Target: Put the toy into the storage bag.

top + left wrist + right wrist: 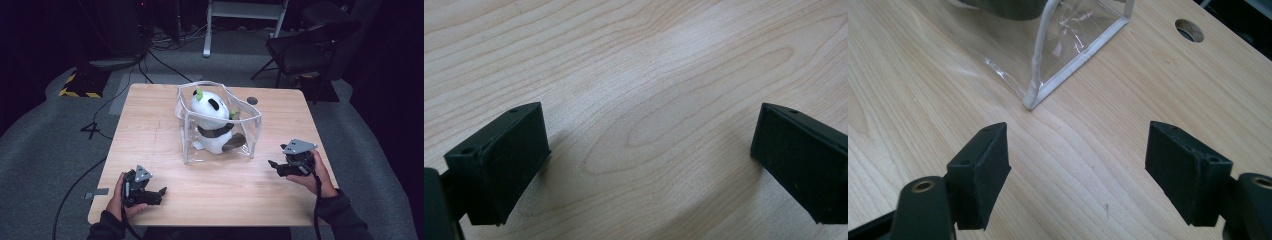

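A white and black panda plush (212, 122) with green ears sits inside a clear plastic bag (247, 132) with white edging, in the middle of the wooden table (165, 105). My left gripper (161, 192) rests at the table's front left, jaws wide apart over bare wood (649, 135), nothing between them. My right gripper (272, 165) is low at the front right, a short way from the bag's near right corner (1030, 105), which lies just beyond its jaws. Its jaws stand apart and hold nothing.
A round hole (252, 100) pierces the table behind the bag, also seen in the right gripper view (1190, 31). A black chair (305, 47) and a white frame (240, 15) stand beyond the table, with cables on the floor (95, 127) to the left.
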A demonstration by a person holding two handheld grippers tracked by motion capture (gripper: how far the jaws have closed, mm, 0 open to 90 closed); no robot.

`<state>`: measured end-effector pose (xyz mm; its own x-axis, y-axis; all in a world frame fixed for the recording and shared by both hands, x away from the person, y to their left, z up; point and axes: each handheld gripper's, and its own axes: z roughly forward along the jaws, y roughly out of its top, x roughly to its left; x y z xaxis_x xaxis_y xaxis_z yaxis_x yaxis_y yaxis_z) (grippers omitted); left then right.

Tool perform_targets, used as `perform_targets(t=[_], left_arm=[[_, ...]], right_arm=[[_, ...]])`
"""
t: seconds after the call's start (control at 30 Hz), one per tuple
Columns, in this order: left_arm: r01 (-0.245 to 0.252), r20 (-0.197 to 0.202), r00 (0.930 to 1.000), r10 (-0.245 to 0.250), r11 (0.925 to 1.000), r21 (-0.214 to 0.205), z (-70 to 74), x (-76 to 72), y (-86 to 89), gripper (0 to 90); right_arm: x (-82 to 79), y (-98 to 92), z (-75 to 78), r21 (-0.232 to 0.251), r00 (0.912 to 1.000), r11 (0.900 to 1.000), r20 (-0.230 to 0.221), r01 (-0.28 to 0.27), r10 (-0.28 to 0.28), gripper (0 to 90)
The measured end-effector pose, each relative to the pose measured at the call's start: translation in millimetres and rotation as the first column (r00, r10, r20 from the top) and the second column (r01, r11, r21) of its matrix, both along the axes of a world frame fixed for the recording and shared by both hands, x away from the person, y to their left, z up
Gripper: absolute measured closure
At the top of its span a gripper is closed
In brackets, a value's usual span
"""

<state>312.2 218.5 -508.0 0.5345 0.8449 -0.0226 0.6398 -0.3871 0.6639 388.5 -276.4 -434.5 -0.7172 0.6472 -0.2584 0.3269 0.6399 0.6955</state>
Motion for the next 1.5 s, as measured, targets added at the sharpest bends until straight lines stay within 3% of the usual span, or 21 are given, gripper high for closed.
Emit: perform_targets(t=[0.4, 0.93, 1.5], left_arm=[[-0.002, -0.001, 1.0000, 0.002, 1.0000, 0.001, 0.0, 0.0, 0.0, 1.9], [-0.003, -0.002, 1.0000, 0.003, 1.0000, 0.001, 0.0, 0.0, -0.1, 1.8], [-0.007, -0.002, 1.0000, 0.007, 1.0000, 0.003, -0.1, 0.3, -0.2, 1.1]], right_arm=[[-6.8, -15.9, -21.3, -0.010, 0.9994, 0.9997, -0.027, 0.021, -0.021, 25.5], [-18.8, -45.0, -46.0, 0.014, 0.9959, 0.9987, -0.076, 0.049, -0.048, 25.3], [-30.8, -78.7, -61.1, 0.077, 0.9881, 0.9909, -0.116, 0.110, -0.101, 25.2]])
